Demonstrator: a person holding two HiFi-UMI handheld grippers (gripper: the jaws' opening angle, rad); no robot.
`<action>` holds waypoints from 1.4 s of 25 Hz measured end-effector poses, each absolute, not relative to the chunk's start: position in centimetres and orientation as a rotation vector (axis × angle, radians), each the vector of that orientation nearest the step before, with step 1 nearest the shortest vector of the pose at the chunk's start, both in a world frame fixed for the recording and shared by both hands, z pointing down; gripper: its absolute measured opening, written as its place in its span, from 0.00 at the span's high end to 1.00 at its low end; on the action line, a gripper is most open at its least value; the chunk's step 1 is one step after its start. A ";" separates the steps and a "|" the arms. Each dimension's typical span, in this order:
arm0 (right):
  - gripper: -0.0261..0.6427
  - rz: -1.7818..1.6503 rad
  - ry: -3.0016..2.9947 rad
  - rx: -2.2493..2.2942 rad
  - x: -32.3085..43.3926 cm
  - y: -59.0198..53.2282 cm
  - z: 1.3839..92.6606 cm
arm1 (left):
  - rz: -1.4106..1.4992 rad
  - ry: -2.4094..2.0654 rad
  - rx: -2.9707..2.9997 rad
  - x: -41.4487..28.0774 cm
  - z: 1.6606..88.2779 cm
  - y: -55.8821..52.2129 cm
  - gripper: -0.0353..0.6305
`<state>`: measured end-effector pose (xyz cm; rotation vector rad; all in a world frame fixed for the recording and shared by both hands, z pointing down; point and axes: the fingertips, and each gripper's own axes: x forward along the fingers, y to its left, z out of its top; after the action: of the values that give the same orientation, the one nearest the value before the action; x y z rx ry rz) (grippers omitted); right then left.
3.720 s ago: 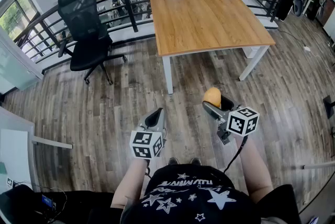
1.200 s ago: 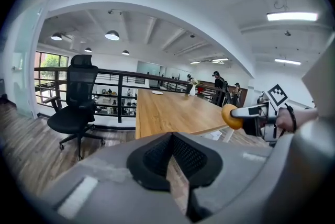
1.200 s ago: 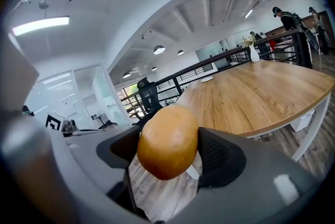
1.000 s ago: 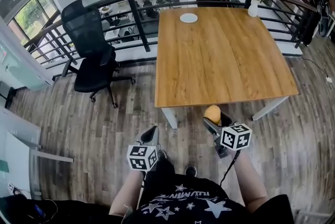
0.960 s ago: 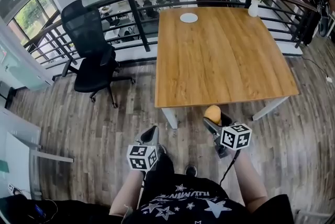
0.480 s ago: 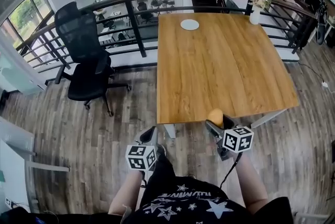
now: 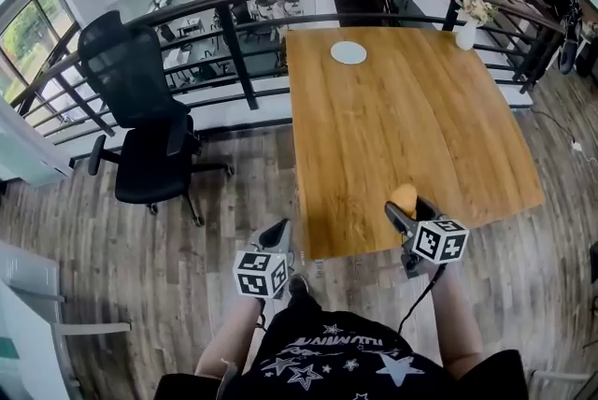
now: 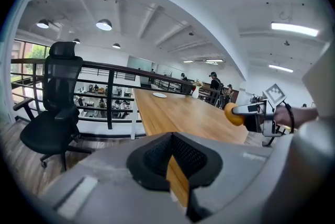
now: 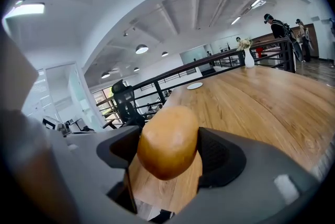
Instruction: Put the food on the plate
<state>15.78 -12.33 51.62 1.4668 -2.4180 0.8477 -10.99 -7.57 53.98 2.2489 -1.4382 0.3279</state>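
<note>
A golden-brown bun [image 7: 404, 197] sits between the pads of my right gripper [image 7: 409, 207], which is shut on it just above the near edge of the wooden table [image 7: 411, 118]. In the right gripper view the bun [image 9: 168, 142] fills the jaws. A small white plate [image 7: 348, 52] lies at the table's far edge, far from both grippers; the same plate [image 9: 194, 85] is tiny in the right gripper view. My left gripper [image 7: 277, 232] hangs over the floor left of the table, its black pads [image 8: 157, 157] together with nothing between them.
A white vase with flowers [image 7: 466, 32] stands at the table's far right corner. A black office chair [image 7: 140, 136] is on the wooden floor to the left. A dark metal railing [image 7: 234, 43] runs behind the table. People stand far off at the right.
The table has come nearer in the head view. My right gripper with the bun has gone from over the floor to over the table's near edge. Both grips look unchanged.
</note>
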 end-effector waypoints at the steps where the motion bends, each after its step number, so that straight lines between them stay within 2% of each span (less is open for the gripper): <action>1: 0.43 0.846 -2.410 1.473 15.3 -13.0 51.5 | 0.322 -1.430 2.246 -11.5 54.0 -8.2 0.94; 16: 0.43 0.803 -2.287 1.599 10.8 -18.2 51.0 | 0.340 -1.252 2.286 -16.0 57.1 -16.9 0.94; 24: 0.43 0.723 -2.247 1.663 14.2 -20.4 48.7 | 0.346 -1.211 2.328 -14.4 56.1 -20.1 0.94; 35: 0.43 0.598 -2.385 1.561 17.0 -34.1 44.0 | 0.313 -1.399 2.320 -14.2 51.8 -29.3 0.94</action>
<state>17.00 -34.13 44.03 1.5606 -2.3851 0.5982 -14.17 -29.27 51.82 2.3205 -1.3986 0.3129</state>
